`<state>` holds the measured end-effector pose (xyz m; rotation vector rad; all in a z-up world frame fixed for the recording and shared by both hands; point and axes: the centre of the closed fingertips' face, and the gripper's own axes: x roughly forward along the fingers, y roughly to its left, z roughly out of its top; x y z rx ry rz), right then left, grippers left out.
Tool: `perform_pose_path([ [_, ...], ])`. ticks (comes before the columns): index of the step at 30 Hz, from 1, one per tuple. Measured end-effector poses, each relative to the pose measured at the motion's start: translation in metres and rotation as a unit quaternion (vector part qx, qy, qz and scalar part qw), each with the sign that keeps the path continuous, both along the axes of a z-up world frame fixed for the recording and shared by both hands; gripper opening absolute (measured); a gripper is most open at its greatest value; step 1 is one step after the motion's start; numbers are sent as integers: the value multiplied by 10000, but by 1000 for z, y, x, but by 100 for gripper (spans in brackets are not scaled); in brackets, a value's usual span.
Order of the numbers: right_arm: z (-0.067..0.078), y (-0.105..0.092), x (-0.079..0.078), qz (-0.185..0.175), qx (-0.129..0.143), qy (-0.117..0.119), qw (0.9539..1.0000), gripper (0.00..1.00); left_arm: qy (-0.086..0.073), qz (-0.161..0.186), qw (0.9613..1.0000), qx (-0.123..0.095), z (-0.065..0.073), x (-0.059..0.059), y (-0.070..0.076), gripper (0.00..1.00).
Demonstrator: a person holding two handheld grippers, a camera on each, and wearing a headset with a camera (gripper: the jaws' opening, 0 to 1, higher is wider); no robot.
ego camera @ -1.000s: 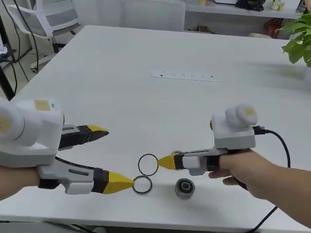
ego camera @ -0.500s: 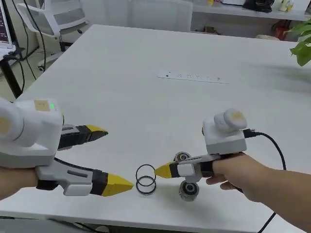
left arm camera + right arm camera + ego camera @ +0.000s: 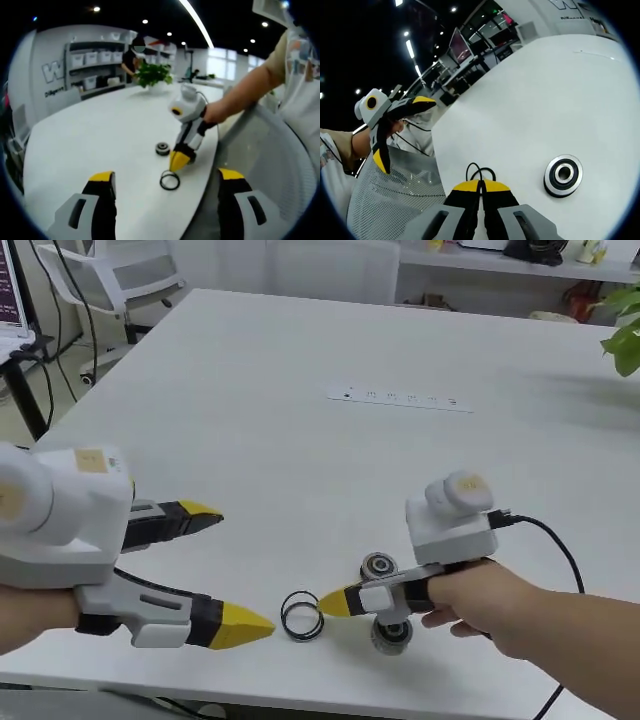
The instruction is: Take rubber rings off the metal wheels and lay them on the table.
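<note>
A big letter W (image 3: 52, 72) stood on the wall (image 3: 42, 50) in the left gripper view, with a smaller line under it too blurred to read. The markings on the white power strip (image 3: 400, 397), which lay toward the far edge of the table (image 3: 300, 440), were too small to read. 2 thin black rubber rings (image 3: 302, 615) lay flat and overlapping on the white top, close to the near edge. Just to their right sat 1 metal wheel (image 3: 378, 565), a dark disc with a bright hub, and another wheel (image 3: 392, 634) sat nearer the edge, partly under the right gripper (image 3: 332, 603). That gripper's yellow-tipped jaws were pressed together, tips touching the rings; whether they pinched 1 could not be told. The left gripper (image 3: 222, 565) hung over the near edge at the left, jaws spread wide and holding nothing, its lower tip just beside the rings. A broad stretch of white tabletop lay between the rings and the power strip. A green plant (image 3: 625, 335) stood by the far right corner.
</note>
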<state>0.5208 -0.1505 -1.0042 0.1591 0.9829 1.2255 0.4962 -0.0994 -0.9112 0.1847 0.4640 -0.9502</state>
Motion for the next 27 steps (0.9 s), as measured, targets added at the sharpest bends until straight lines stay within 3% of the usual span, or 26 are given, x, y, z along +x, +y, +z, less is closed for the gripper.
perform_pose_path([
  [19, -9, -2, -1, -10, -197, -33, 9998, 0, 68, 6, 10000, 51, -4, -3, 2, 84],
  [27, -10, -3, -3, 74, -288, -137, 9995, 5, 112, -16, 9999, 72, -5, -5, 1, 83],
])
